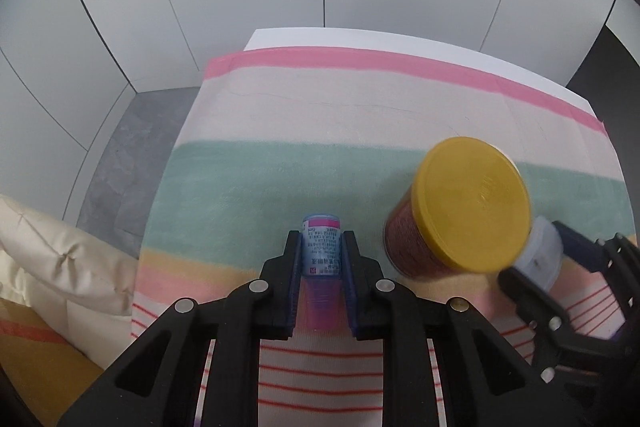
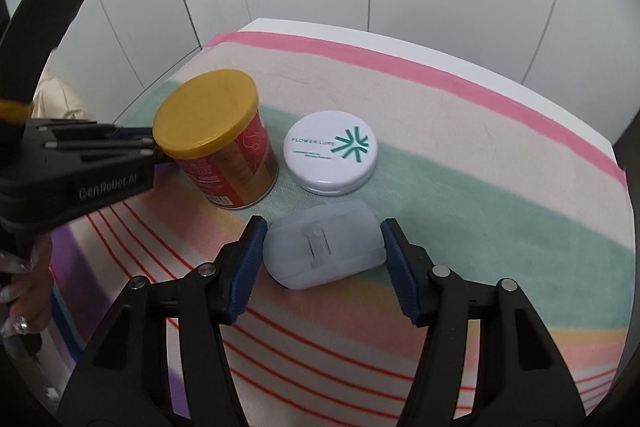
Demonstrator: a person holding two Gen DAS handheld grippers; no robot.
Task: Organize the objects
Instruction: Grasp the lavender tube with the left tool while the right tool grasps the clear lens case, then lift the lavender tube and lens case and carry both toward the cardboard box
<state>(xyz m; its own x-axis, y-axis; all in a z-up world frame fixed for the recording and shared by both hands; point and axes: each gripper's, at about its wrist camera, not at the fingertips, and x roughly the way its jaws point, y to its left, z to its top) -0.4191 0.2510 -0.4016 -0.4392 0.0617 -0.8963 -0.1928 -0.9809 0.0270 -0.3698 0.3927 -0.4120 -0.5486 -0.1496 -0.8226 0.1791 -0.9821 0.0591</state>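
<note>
background: pale grey wall panels are seen behind the table in both views; a grey floor and a cream cushion [image 1: 60,259] are seen at the left of the left wrist view.
surface: a white table [image 2: 420,39] is covered by a striped cloth [image 1: 320,131] with pink, cream, green, yellow and thin red bands.
left gripper [image 1: 321,251]: it is clenched on a small bottle [image 1: 321,247], which is pinched between the blue pads [image 1: 295,279]. the bottle is printed with fine text, has a pink band at its far end, and is pointed away from the camera above the cloth. whether it touches the cloth cannot be told.
can [image 2: 218,139]: a red can with a yellow lid is stood upright on the cloth, just right of the left gripper. in the right wrist view the left gripper [image 2: 154,147] is seen side-on, close against the can's left side.
round tin [image 2: 331,151]: a flat white tin with green lettering is laid on the green band, just beside the can on its right.
right gripper [image 2: 322,247]: its jaws are spread around a pale grey-blue case [image 2: 322,245], lying flat on the cloth in front of the can and tin. the right pad is seen at the case's edge, while a slight gap is seen at the left pad; a firm grasp cannot be told.
</note>
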